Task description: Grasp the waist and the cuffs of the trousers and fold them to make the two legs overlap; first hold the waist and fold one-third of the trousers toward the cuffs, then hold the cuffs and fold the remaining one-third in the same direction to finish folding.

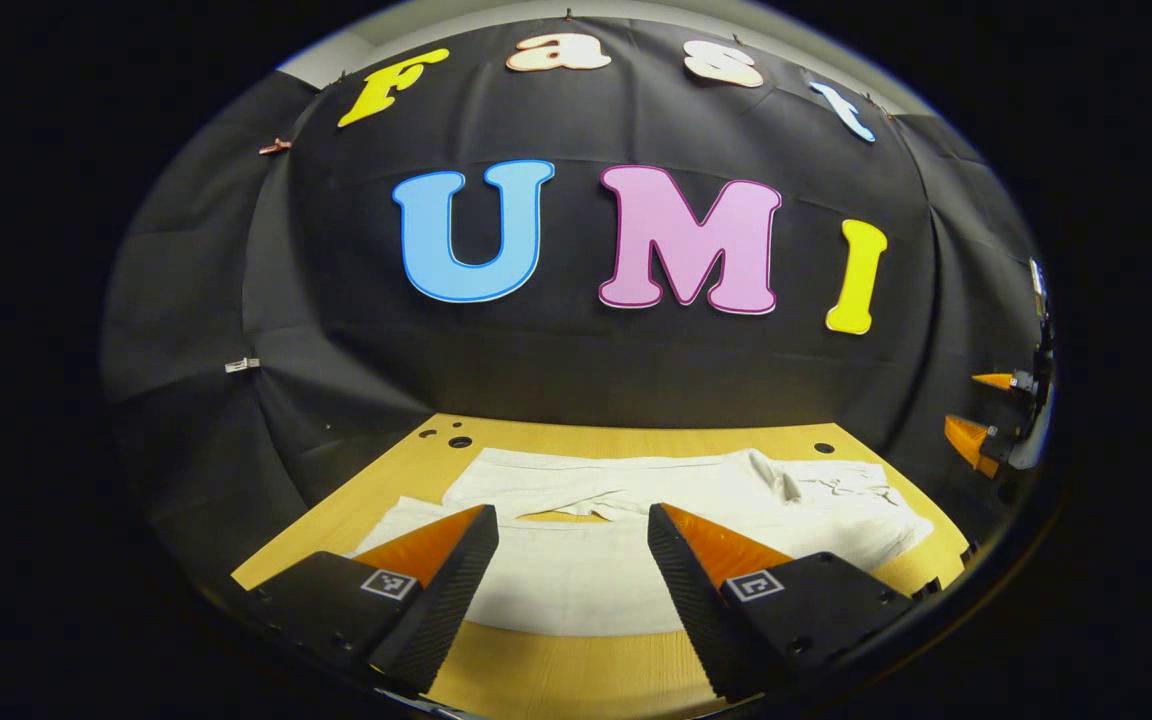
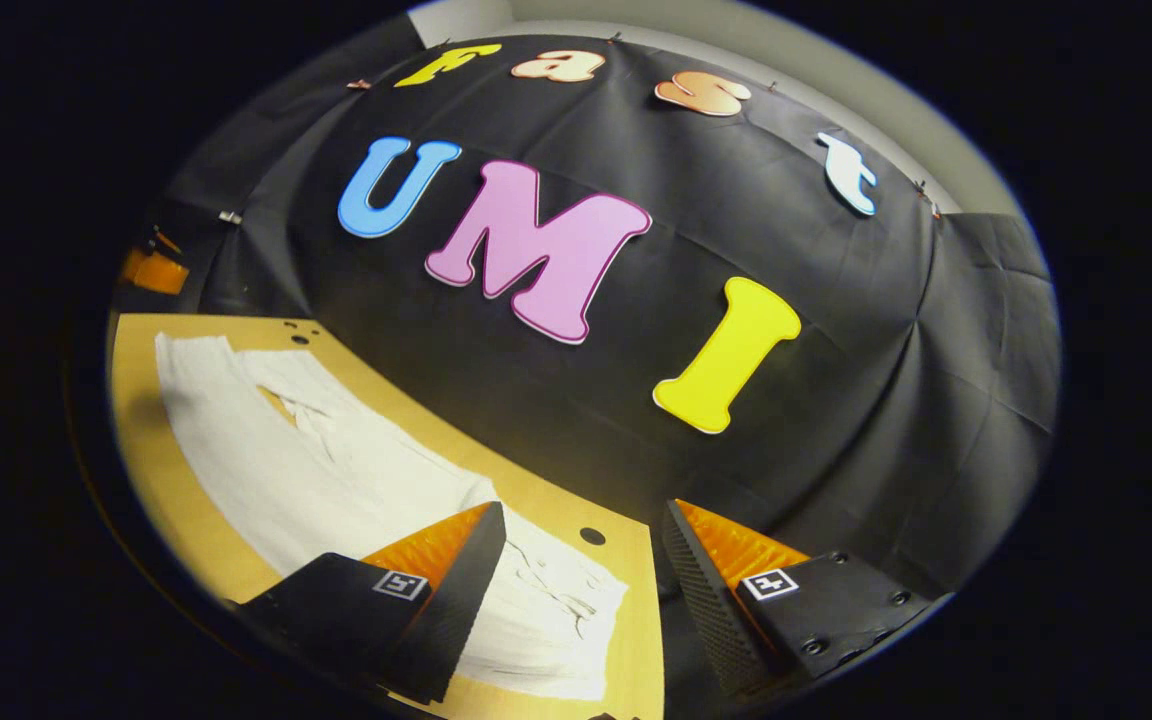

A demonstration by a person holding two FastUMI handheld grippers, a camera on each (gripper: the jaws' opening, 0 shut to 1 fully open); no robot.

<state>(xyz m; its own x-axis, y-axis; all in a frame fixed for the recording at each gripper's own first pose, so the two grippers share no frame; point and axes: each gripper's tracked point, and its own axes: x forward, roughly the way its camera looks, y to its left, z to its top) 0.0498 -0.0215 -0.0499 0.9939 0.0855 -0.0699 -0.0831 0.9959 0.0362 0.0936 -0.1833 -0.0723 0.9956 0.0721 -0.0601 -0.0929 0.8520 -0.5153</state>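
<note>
White trousers (image 1: pixel 636 520) lie spread flat on the wooden table (image 1: pixel 556 680), legs running left and the rumpled waist at the right. My left gripper (image 1: pixel 573 525) hovers open above the near leg, nothing between its fingers. The other gripper (image 1: pixel 986 415) shows at the far right edge of the left gripper view, held off the table's end. In the right gripper view the trousers (image 2: pixel 336 480) stretch from the far left toward me, the wrinkled waist end (image 2: pixel 556 600) lying just beyond my right gripper (image 2: pixel 584 525), which is open and empty over the table's end.
The black cloth wall rises right behind the table's far edge. Small dark holes (image 1: pixel 458 441) dot the table's far corners, and another hole (image 2: pixel 592 536) sits near the waist end. A bare strip of wood runs along the near edge (image 1: pixel 536 670).
</note>
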